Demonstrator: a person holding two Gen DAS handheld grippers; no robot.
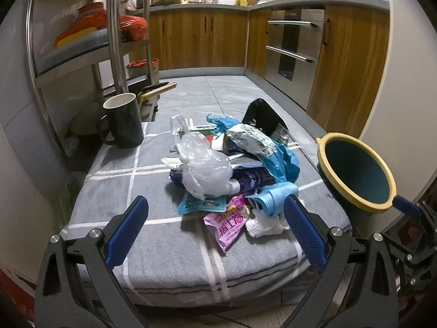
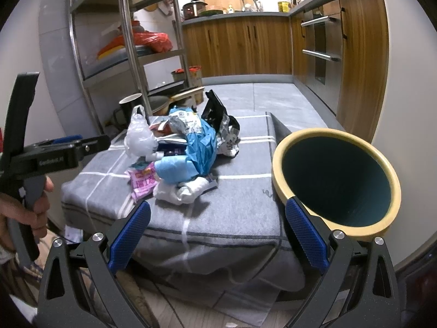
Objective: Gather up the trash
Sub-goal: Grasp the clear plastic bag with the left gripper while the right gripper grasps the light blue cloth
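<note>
Judged the job barely begun. Found the trash point(image 1: 218, 169) heaped mid-cushion point(image 1: 123, 191), none of it lifted: clear bag point(image 1: 204, 169), blue bag point(image 1: 281, 161), pink packet point(image 1: 229, 224), white tissue point(image 1: 262, 227), black tray point(image 1: 262, 114) at the back, all tangled together. Found the bin point(image 1: 357, 169) just beside the cushion's right edge, mouth turned toward the cameras, with nothing visible inside, though too dark at the bottom to be sure. Held the left gripper point(image 1: 215, 205) released, jaws spread wide, nothing between them, low at the cushion's near edge and facing the packet and tissue at the heap's front. Held the right gripper point(image 2: 218, 205) likewise released and empty, nearer the bin, one finger overlapping its rim in the picture; could not tell whether touching. Left to do, by this reckoning: everything, namely to pick each piece, carry it across and drop it in the bin. Reckoned the packet or tissue the easiest first grab, lying nearest. From the left wrist alone: got the mug point(image 1: 125, 123) whole at the cushion's far left corner, well apart from the heap, and a sliver of the right gripper at the frame's right edge. From the right wrist alone: got a look straight into the bin's mouth, plus a hand point(image 2: 24, 205) wrapped round the left gripper's handle at the left edge, and only part of the mug behind the heap.
</note>
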